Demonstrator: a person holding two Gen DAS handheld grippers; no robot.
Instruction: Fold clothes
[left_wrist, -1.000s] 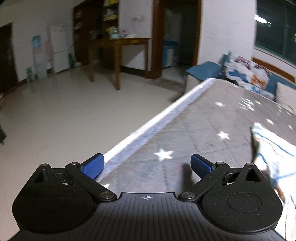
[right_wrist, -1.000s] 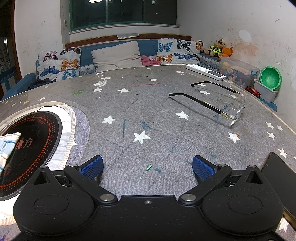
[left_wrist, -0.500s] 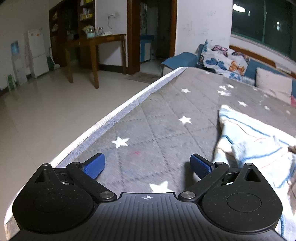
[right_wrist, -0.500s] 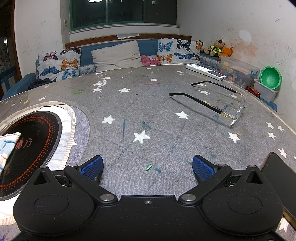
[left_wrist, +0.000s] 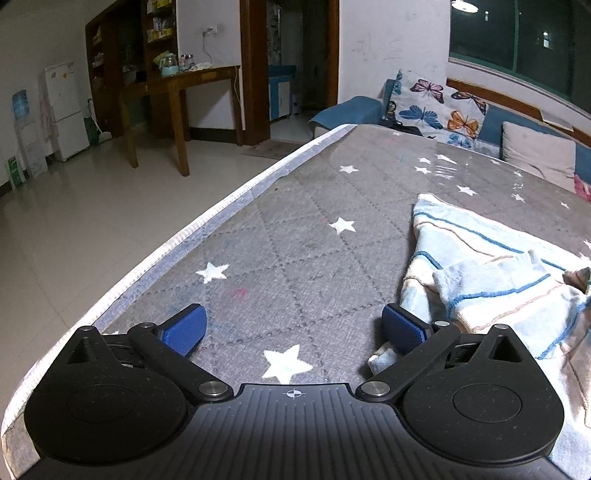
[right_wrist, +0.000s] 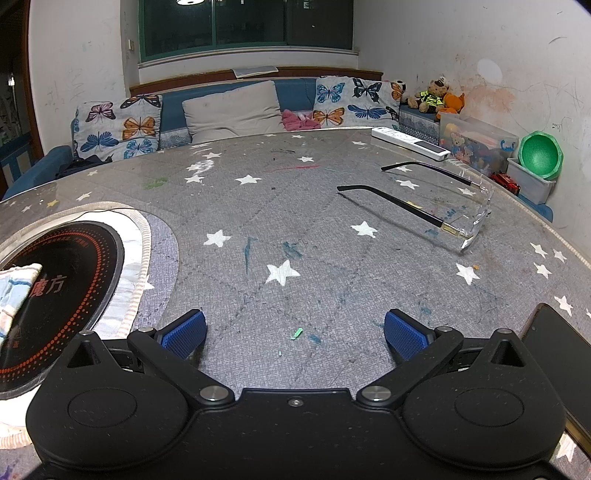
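Note:
A white garment with blue and tan stripes (left_wrist: 491, 280) lies crumpled on the grey star-patterned table (left_wrist: 295, 236), at the right of the left wrist view. My left gripper (left_wrist: 293, 330) is open and empty, low over the table, its right fingertip (left_wrist: 404, 328) right beside the garment's near edge. A corner of the same garment (right_wrist: 16, 288) shows at the far left of the right wrist view. My right gripper (right_wrist: 293, 332) is open and empty over bare table, away from the garment.
A round black induction plate (right_wrist: 62, 291) sits left of the right gripper. Glasses (right_wrist: 443, 206), a white remote (right_wrist: 410, 143) and a dark phone (right_wrist: 554, 354) lie to the right. The table edge (left_wrist: 177, 247) drops to floor on the left. A sofa with cushions (right_wrist: 232, 110) stands behind.
My left gripper has swung right and moved in from the table edge toward the striped garment, which now lies beside its right finger. The right gripper has not moved.

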